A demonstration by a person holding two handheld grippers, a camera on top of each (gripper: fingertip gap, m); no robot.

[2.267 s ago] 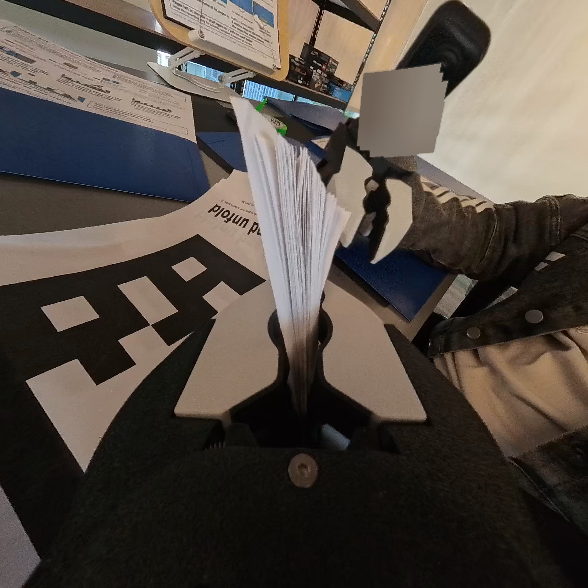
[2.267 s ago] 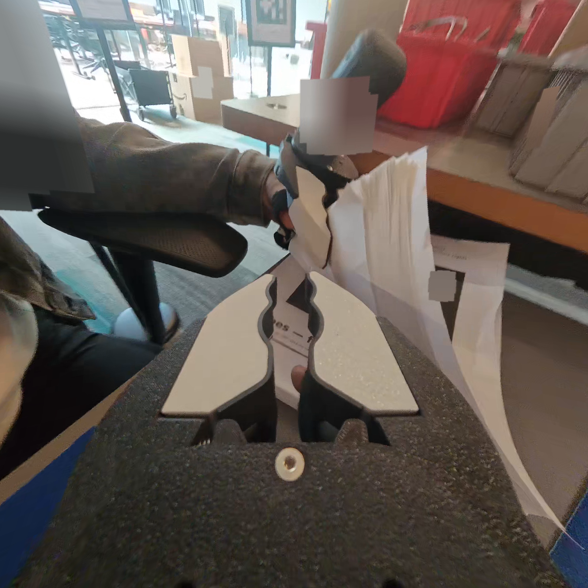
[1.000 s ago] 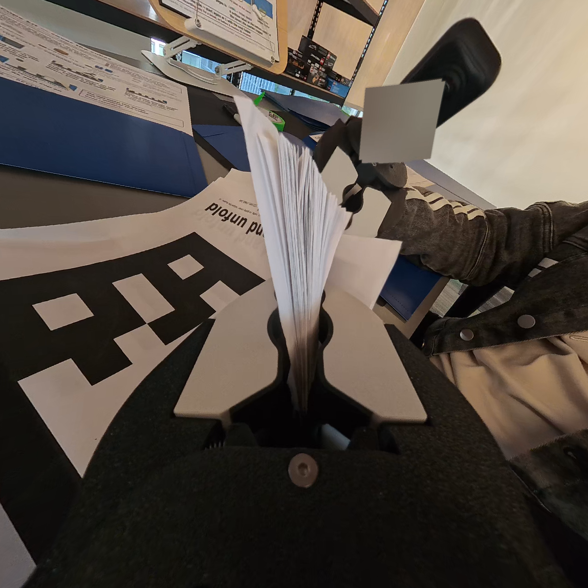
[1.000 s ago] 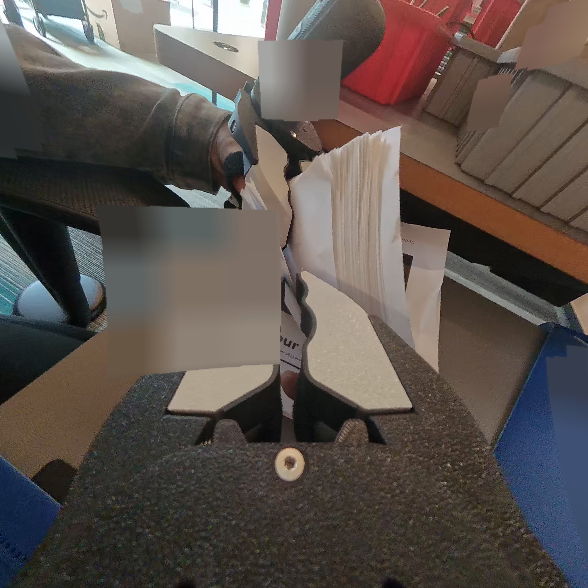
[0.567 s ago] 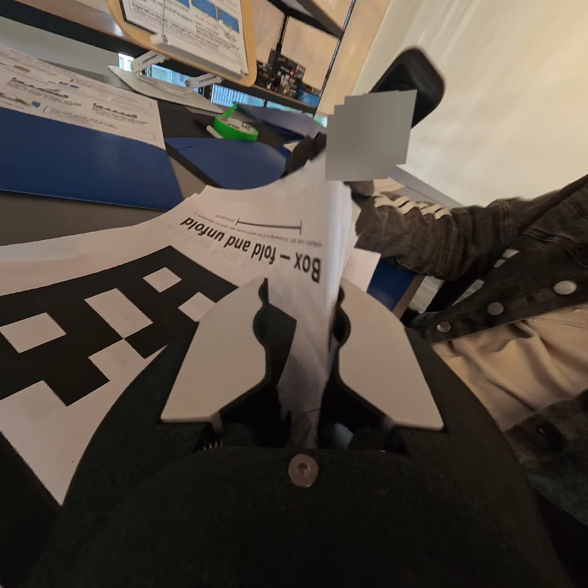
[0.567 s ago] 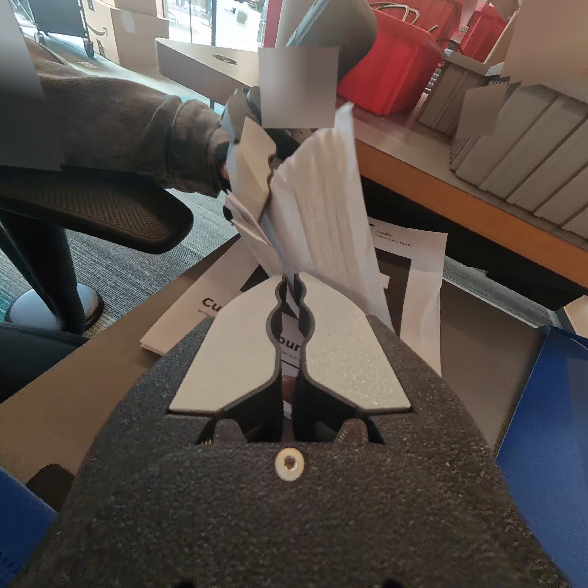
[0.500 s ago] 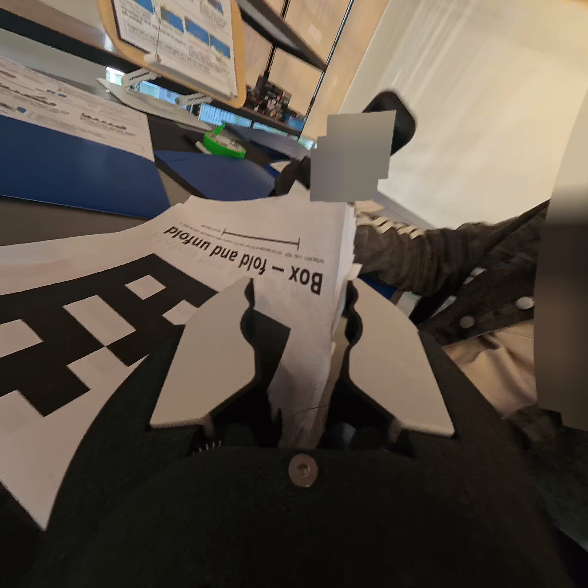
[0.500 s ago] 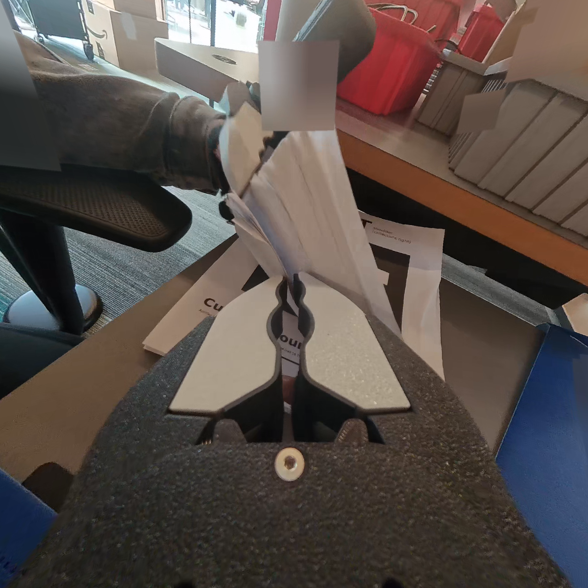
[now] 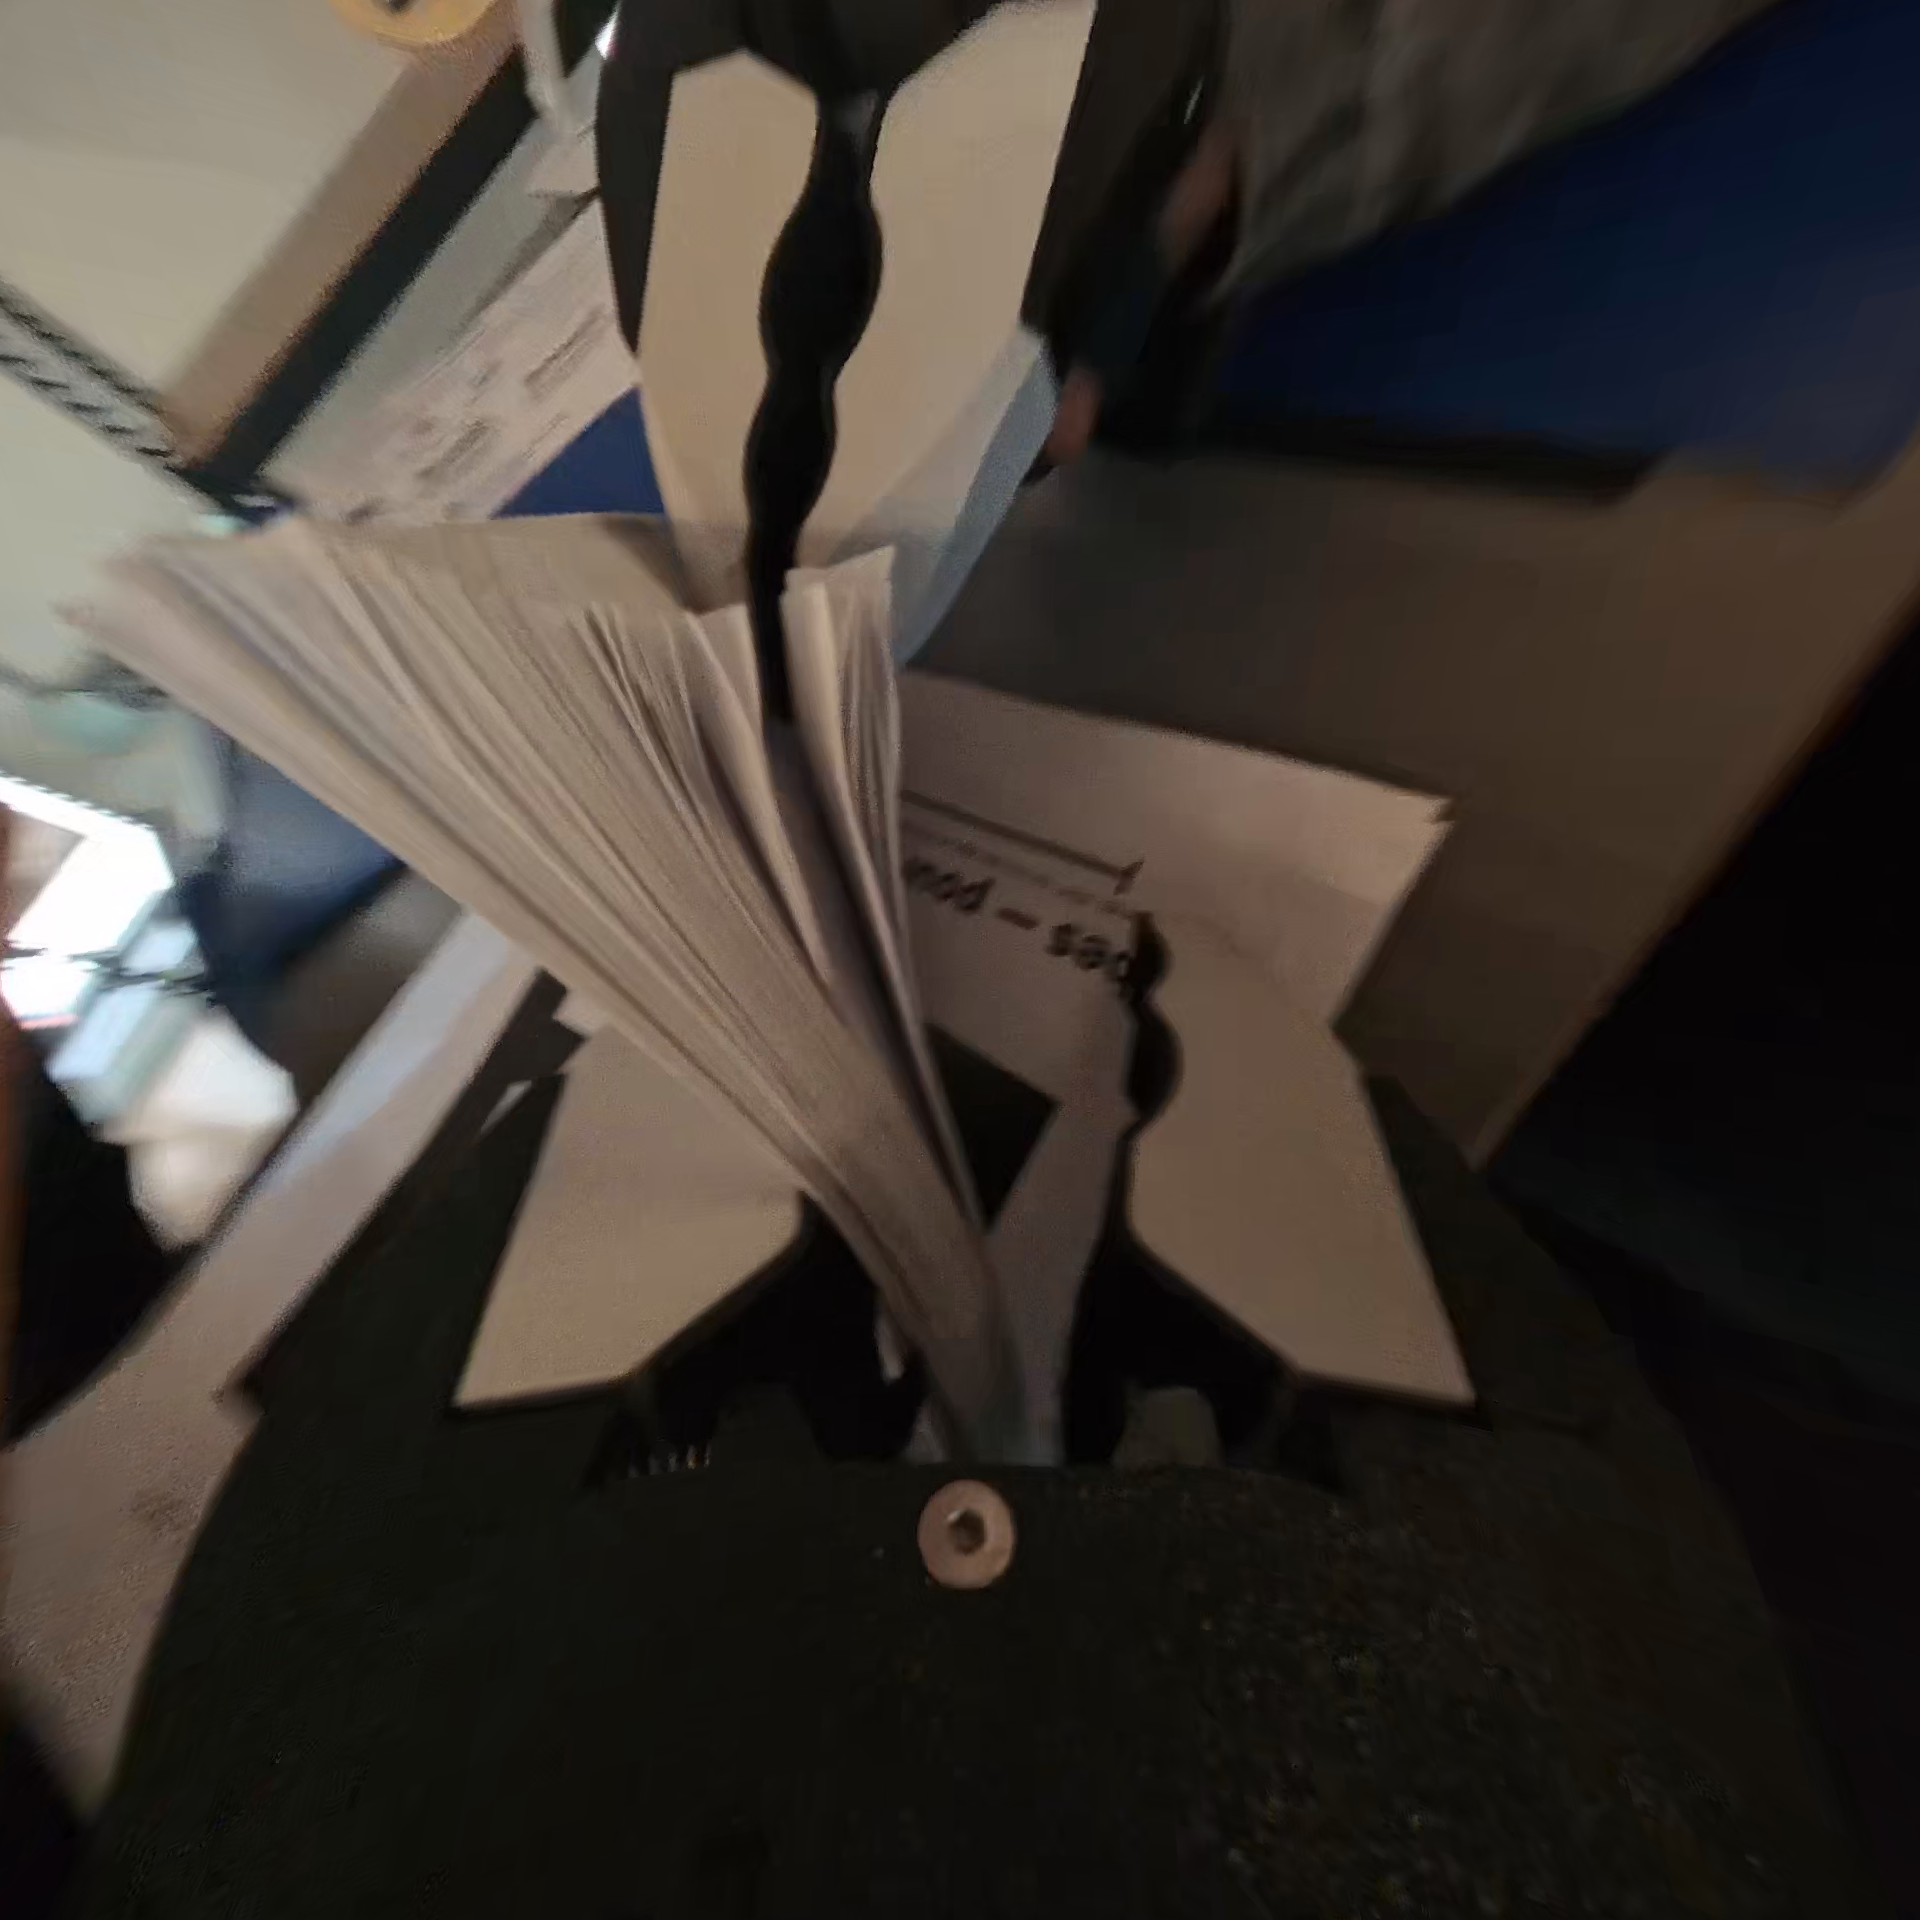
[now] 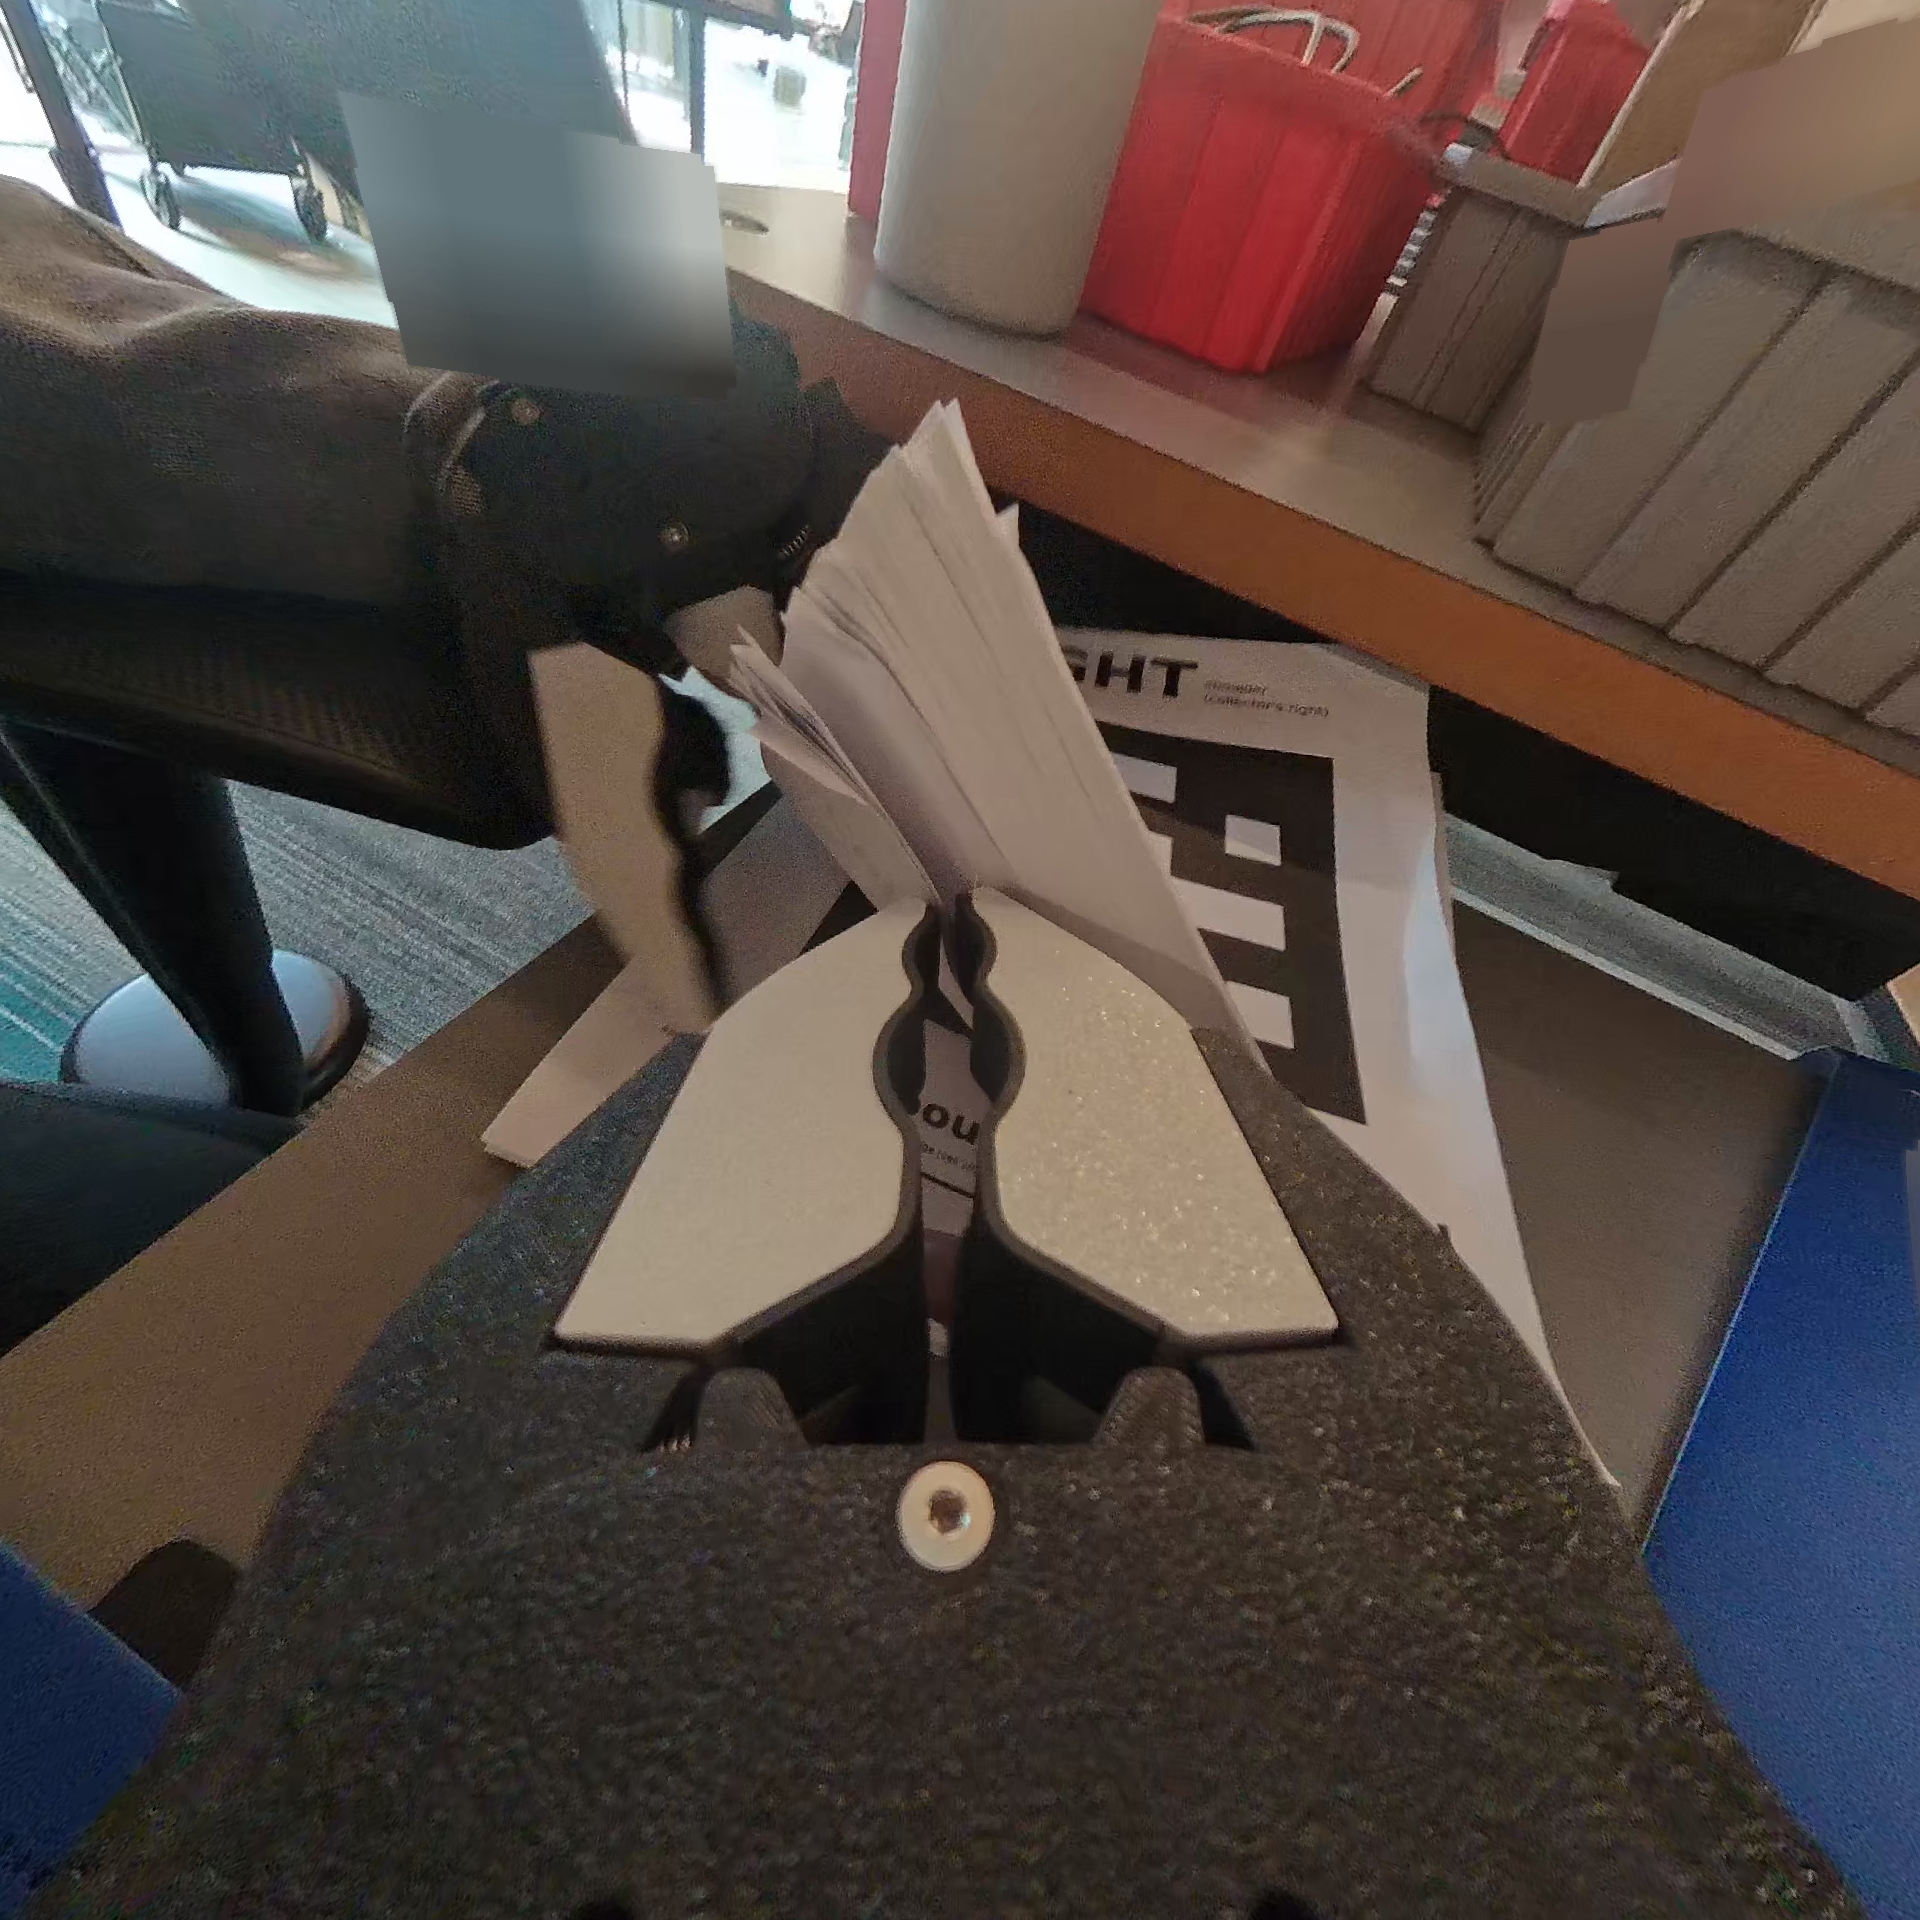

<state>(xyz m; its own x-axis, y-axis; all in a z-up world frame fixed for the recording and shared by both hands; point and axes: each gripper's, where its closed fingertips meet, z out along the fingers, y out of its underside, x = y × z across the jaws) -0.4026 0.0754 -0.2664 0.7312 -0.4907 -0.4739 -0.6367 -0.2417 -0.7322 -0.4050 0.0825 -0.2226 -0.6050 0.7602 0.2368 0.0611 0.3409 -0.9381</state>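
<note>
A thick stack of white paper (image 9: 623, 831) stands on edge, fanned out, above the grey table (image 9: 1247, 623). My left gripper (image 9: 862, 997) is open, its jaws wide apart, with the stack's near edge still running down between them. My right gripper (image 10: 951, 914) is shut on the opposite edge of the stack (image 10: 966, 675), which fans out beyond its tips. It also shows at the top of the left wrist view (image 9: 769, 582), pinching the stack's far edge. The left gripper (image 10: 675, 977) shows in the right wrist view just left of the stack, held by a dark-sleeved arm.
A printed sheet with a black-and-white square pattern (image 10: 1247, 883) lies flat on the table (image 10: 1610, 1091) under the stack. A blue folder (image 10: 1818, 1351) lies at the right. A wooden shelf with red bins (image 10: 1247, 208) runs behind. A black chair arm (image 10: 260, 675) is at the left. Tip to tip, the grippers are about 5 cm apart.
The left gripper has opened and let go of the stack, then swung round over it. The right gripper has closed on the stack's other edge and keeps hold.
</note>
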